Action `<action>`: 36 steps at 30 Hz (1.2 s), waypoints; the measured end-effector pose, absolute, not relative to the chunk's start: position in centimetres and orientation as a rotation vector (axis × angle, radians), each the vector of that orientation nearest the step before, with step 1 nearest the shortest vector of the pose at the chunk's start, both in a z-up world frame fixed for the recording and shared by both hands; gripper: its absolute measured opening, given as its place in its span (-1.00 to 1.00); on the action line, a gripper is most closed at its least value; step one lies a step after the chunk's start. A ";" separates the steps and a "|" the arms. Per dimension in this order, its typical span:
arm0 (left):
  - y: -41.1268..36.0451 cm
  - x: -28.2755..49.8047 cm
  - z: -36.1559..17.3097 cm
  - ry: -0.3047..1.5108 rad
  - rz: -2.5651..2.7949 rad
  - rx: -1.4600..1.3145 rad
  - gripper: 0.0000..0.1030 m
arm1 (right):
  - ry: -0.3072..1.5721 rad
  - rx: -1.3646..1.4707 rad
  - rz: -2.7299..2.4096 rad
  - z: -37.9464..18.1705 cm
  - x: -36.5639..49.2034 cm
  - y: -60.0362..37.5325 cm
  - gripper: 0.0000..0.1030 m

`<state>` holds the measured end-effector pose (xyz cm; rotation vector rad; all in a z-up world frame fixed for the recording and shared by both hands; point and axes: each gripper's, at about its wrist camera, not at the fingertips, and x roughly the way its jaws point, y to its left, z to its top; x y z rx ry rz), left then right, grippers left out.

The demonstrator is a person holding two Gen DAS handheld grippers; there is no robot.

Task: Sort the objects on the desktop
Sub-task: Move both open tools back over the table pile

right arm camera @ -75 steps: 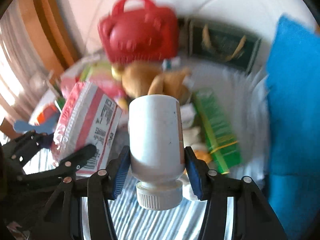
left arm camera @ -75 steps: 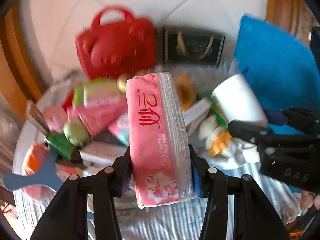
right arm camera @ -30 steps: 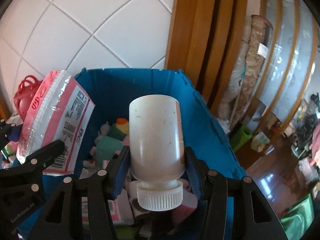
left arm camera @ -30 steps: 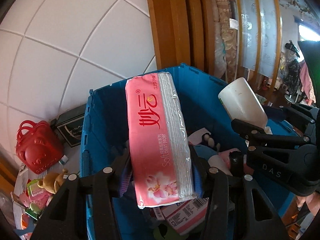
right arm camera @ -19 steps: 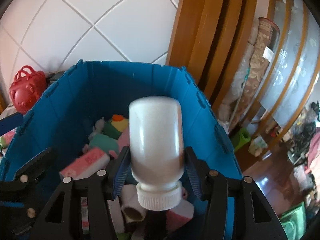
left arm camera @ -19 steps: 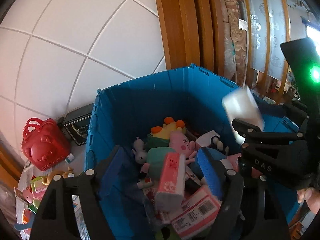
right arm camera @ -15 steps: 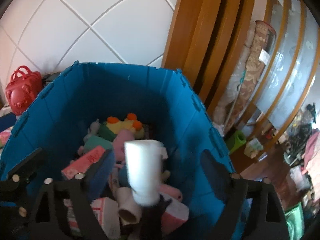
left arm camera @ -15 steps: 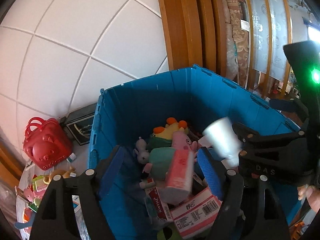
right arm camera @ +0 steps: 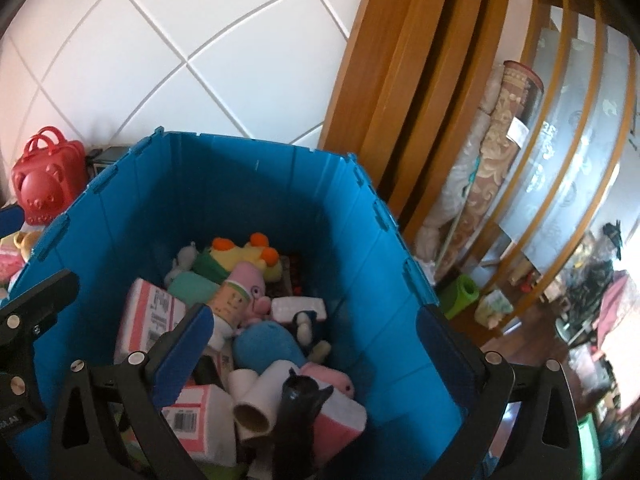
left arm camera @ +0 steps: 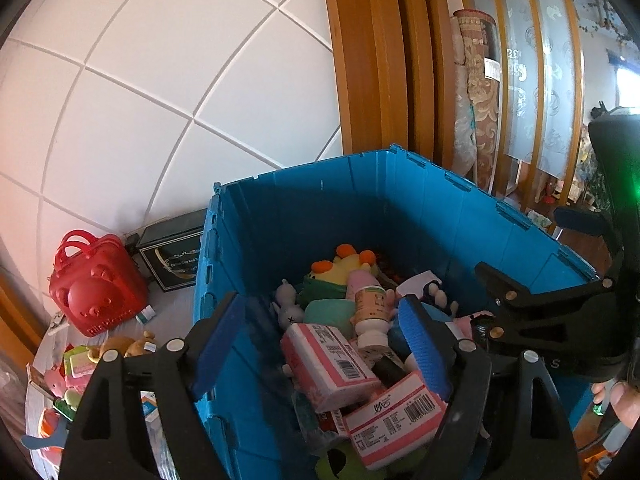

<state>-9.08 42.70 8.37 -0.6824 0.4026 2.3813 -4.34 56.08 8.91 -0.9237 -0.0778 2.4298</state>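
Observation:
Both grippers hang open and empty over a blue plastic crate [left arm camera: 304, 200], also in the right wrist view [right arm camera: 248, 168]. My left gripper [left arm camera: 320, 344] is above the crate's near left part. My right gripper [right arm camera: 316, 352] is above its near right part and shows in the left wrist view [left arm camera: 520, 304]. In the crate lie the pink tissue pack [left arm camera: 326, 356], also in the right wrist view [right arm camera: 148, 324], and the white bottle with a label [left arm camera: 370, 312], also in the right wrist view [right arm camera: 230, 300], among plush toys and boxes.
A red bear-shaped case [left arm camera: 94, 288] and a dark box [left arm camera: 172, 256] stand against the tiled wall left of the crate. Small toys and packets [left arm camera: 80, 364] lie on the table at the lower left. Wooden door frames [right arm camera: 384, 92] rise behind the crate.
Both grippers swung from the table to over the crate, then opened. The tissue pack dropped from the left one and the white bottle from the right one into the crate.

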 end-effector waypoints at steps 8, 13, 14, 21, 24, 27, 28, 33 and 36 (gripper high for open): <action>41.7 -8.1 8.6 0.386 2.382 -0.657 0.54 | -0.115 -0.897 2.412 9.0 -3.2 55.2 0.99; 39.9 -7.3 8.9 0.355 2.385 -0.630 0.54 | -0.125 -0.852 2.407 8.7 -2.0 54.0 1.00; 39.3 -7.0 9.1 0.346 2.396 -0.614 0.54 | -0.120 -0.841 2.413 8.8 -1.7 53.7 1.00; 33.7 -6.2 9.0 0.228 2.520 -0.512 0.54 | -0.044 -0.682 2.505 9.2 0.0 48.9 1.00; 29.8 -6.8 8.3 0.102 2.591 -0.504 0.54 | 0.006 -0.582 2.574 9.2 0.4 45.9 1.00; 26.3 -7.9 7.2 0.098 2.652 -0.530 0.54 | 0.064 -0.465 2.653 9.5 0.2 42.6 1.00; 25.2 -8.2 6.8 0.102 2.677 -0.534 0.54 | 0.072 -0.441 2.674 9.6 0.0 41.7 1.00; 18.1 -11.1 4.4 0.082 2.768 -0.640 0.54 | 0.093 -0.373 2.801 10.0 -2.2 36.1 1.00; 13.8 -12.8 2.8 0.074 2.810 -0.706 0.54 | 0.059 -0.389 2.871 9.7 -4.2 32.2 1.00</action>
